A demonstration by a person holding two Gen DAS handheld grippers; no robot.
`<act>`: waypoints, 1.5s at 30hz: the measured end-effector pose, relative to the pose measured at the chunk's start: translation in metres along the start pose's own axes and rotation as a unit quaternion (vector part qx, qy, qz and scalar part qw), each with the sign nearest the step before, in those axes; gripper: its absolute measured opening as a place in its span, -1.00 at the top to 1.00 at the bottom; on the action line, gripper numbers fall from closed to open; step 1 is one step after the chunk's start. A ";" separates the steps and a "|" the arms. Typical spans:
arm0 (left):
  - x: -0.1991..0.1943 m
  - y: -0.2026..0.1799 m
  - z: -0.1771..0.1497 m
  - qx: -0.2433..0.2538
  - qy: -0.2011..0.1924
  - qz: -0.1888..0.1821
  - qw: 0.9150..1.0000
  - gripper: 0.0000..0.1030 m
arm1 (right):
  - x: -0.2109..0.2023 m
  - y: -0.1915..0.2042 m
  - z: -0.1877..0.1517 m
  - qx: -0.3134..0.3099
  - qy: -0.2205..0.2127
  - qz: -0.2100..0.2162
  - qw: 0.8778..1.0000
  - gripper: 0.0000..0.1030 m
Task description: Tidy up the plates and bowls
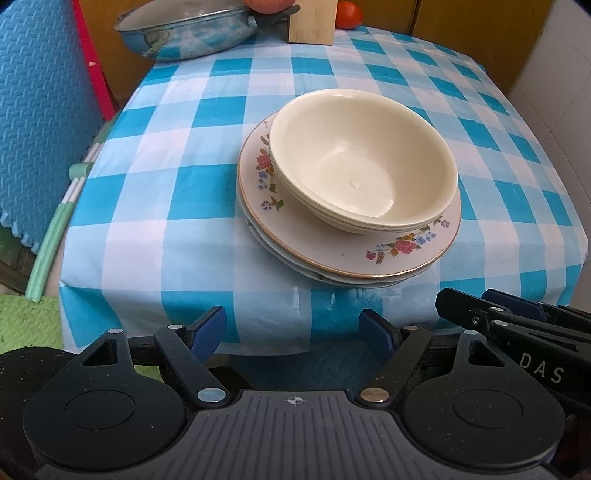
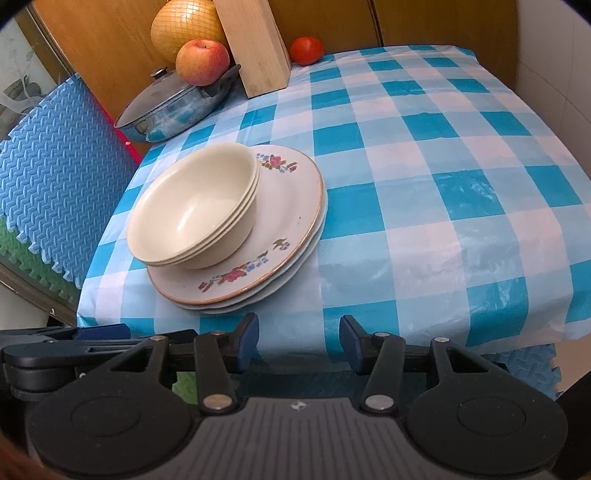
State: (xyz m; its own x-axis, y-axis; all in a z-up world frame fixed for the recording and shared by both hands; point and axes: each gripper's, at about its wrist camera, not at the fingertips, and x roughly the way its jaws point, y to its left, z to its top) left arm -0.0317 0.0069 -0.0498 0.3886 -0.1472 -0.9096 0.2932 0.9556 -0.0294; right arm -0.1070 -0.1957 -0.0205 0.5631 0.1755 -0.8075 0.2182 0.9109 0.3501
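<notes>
A nested stack of cream bowls (image 1: 364, 162) (image 2: 195, 206) sits on a stack of white floral plates (image 1: 388, 254) (image 2: 280, 206) on the blue-and-white checked table (image 1: 177, 184) (image 2: 424, 184). My left gripper (image 1: 293, 330) is open and empty, held at the table's near edge, short of the plates. My right gripper (image 2: 298, 341) is open and empty, also at the near edge, to the right of the stack. The right gripper also shows in the left wrist view (image 1: 517, 321) at lower right.
A lidded blue pan (image 1: 184, 29) (image 2: 173, 107) stands at the back left, an apple (image 2: 202, 61) on its handle. A wooden block (image 1: 312, 20) (image 2: 255, 44), a netted pomelo (image 2: 184, 27) and a tomato (image 1: 349, 14) (image 2: 306, 50) are at the back. Blue foam mats (image 1: 40, 110) stand left.
</notes>
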 end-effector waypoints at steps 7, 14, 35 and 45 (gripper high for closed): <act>0.002 0.000 0.000 -0.001 0.005 0.000 1.000 -0.56 | 0.003 0.000 0.000 -0.001 0.005 0.002 1.000 0.11; 0.002 0.001 0.001 -0.003 0.005 -0.003 1.000 -0.56 | 0.004 0.000 0.001 0.000 0.004 0.005 1.000 0.11; 0.005 0.002 0.000 -0.006 0.010 -0.006 1.000 -0.57 | 0.005 -0.001 -0.001 0.003 0.006 0.005 1.000 0.11; 0.004 -0.001 0.001 -0.001 0.009 0.002 1.000 -0.58 | 0.005 0.000 -0.001 0.003 0.007 0.006 1.000 0.11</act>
State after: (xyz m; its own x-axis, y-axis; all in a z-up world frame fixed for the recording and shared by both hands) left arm -0.0299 0.0052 -0.0532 0.3744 -0.1385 -0.9169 0.2889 0.9570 -0.0266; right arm -0.1050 -0.1947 -0.0252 0.5548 0.1907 -0.8099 0.2160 0.9070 0.3615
